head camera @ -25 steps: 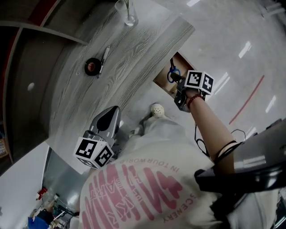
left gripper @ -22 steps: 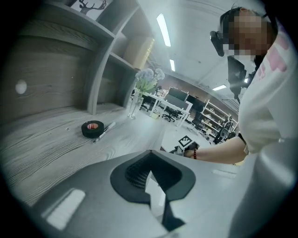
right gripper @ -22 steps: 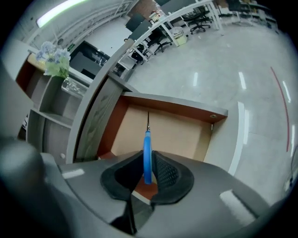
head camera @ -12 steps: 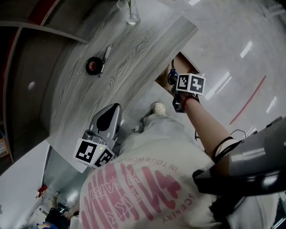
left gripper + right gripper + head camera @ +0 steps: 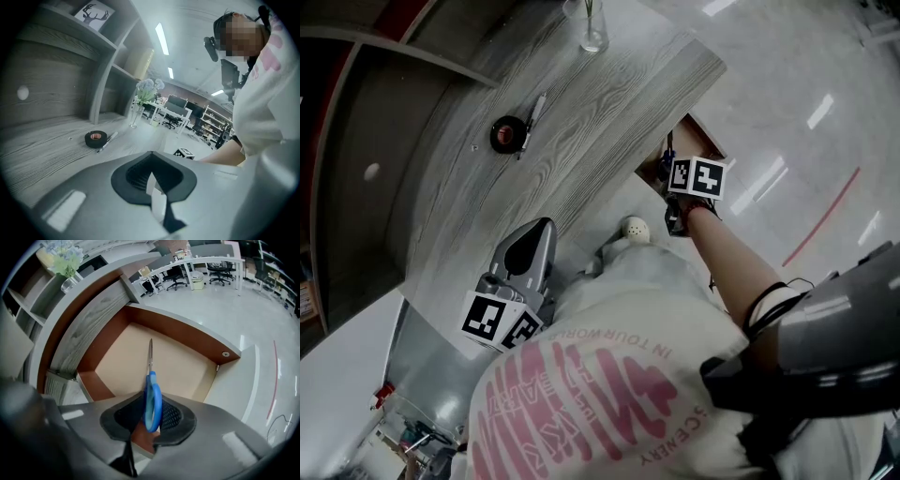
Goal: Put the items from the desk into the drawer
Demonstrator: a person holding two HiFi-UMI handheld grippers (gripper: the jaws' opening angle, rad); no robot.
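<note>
Right gripper (image 5: 149,427) hangs over the open drawer (image 5: 187,336), its fingers pinching the blue handle of the scissors (image 5: 152,399) and just starting to ease apart; blades point down toward the drawer floor. Best move: go low, let go gently, keep clear of the walls. Left gripper (image 5: 157,187) idles with fingers pressed together, empty. Tape roll (image 5: 95,138) and pen (image 5: 107,140) wait on the desk (image 5: 42,150).

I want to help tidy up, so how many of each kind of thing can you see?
Tape roll: 1
Pen: 1
Scissors: 1
Vase: 1
Total: 4
</note>
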